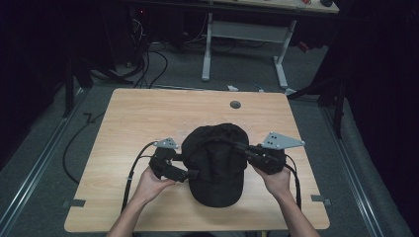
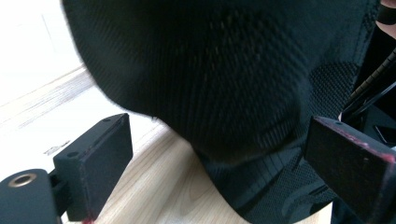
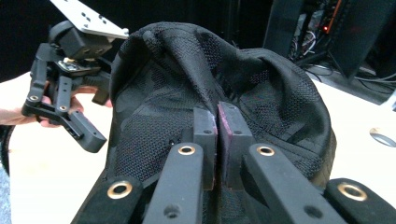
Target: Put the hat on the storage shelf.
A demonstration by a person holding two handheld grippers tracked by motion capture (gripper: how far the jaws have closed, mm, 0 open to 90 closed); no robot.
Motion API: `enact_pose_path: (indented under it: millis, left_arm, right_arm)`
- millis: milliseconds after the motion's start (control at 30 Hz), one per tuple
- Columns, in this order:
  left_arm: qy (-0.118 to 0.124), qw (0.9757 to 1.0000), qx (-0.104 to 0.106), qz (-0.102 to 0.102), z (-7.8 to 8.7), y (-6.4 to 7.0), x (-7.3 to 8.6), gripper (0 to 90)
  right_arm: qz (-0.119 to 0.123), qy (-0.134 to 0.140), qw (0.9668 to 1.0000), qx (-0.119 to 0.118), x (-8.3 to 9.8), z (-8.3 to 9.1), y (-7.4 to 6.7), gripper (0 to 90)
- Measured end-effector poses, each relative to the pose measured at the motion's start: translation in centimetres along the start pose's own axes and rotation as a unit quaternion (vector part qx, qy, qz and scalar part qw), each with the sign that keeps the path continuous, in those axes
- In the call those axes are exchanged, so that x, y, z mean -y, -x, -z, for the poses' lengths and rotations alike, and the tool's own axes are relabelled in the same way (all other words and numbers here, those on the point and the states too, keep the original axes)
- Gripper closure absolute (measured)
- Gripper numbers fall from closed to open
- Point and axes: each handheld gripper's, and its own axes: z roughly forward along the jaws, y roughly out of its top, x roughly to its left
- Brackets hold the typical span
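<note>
black mesh cap [image 1: 217,163] rested on wooden table [image 1: 138,118] | right gripper [image 3: 217,122] clamped on cap fabric | left gripper [image 2: 215,154] spread wide beside cap, nothing pinched

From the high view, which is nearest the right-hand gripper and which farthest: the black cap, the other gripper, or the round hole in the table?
1. Black cap: pinched in the right gripper.
2. Left gripper: across the cap, on its left.
3. Round hole: toward the table's far edge.
</note>
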Motion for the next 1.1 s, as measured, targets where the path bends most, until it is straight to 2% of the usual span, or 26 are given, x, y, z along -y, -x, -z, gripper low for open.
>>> enact_pose_path:
  millis: [200, 333, 433, 533, 567, 833, 900, 933, 1000, 1100]
  left_arm:
    - [-0.031, 0.9994, 0.017, -0.003, -0.4, 0.3, 0.2, 14.3]
    - [-0.049, 0.9984, 0.021, -0.017, -0.5, 0.6, 0.7, 16.8]
    - [-0.059, 0.9976, 0.022, -0.028, -0.6, 0.8, 1.1, 22.0]
    - [-0.060, 0.9973, 0.025, -0.034, -0.5, 0.9, 1.2, 26.5]
    - [-0.060, 0.9973, 0.027, -0.035, -0.4, 1.0, 1.2, 30.5]
    - [-0.061, 0.9971, 0.027, -0.036, -0.1, 0.9, 1.2, 40.8]
    - [-0.062, 0.9970, 0.032, -0.034, 0.0, 0.9, 1.3, 42.5]
    - [-0.064, 0.9968, 0.036, -0.034, 0.1, 0.8, 1.4, 47.7]
    - [-0.064, 0.9966, 0.039, -0.035, 0.2, 0.8, 1.5, 52.3]
    - [-0.070, 0.9959, 0.045, -0.037, 0.4, 0.8, 1.7, 55.3]
  right_arm:
    - [0.009, 0.004, 0.9998, -0.018, -0.3, -0.5, -0.1, 87.1]
    - [0.011, 0.006, 0.9996, -0.024, -0.3, -0.7, 0.1, 87.1]
    - [0.014, 0.008, 0.9996, -0.023, -0.5, -0.9, 0.2, 87.1]
    - [0.020, 0.008, 0.9996, -0.019, -0.9, -1.1, 0.3, 87.0]
    - [0.021, 0.009, 0.9996, -0.019, -1.0, -1.1, 0.4, 87.0]
    - [0.018, 0.011, 0.9997, -0.013, -1.6, -2.1, 0.9, 86.5]
    - [0.018, 0.011, 0.9997, -0.011, -1.6, -2.2, 0.9, 86.3]
    - [0.018, 0.011, 0.9997, -0.010, -1.7, -2.3, 0.9, 86.0]
    - [0.020, 0.011, 0.9997, -0.006, -1.8, -2.6, 1.0, 85.4]
    - [0.019, 0.008, 0.9998, -0.004, -1.9, -2.8, 1.0, 85.3]
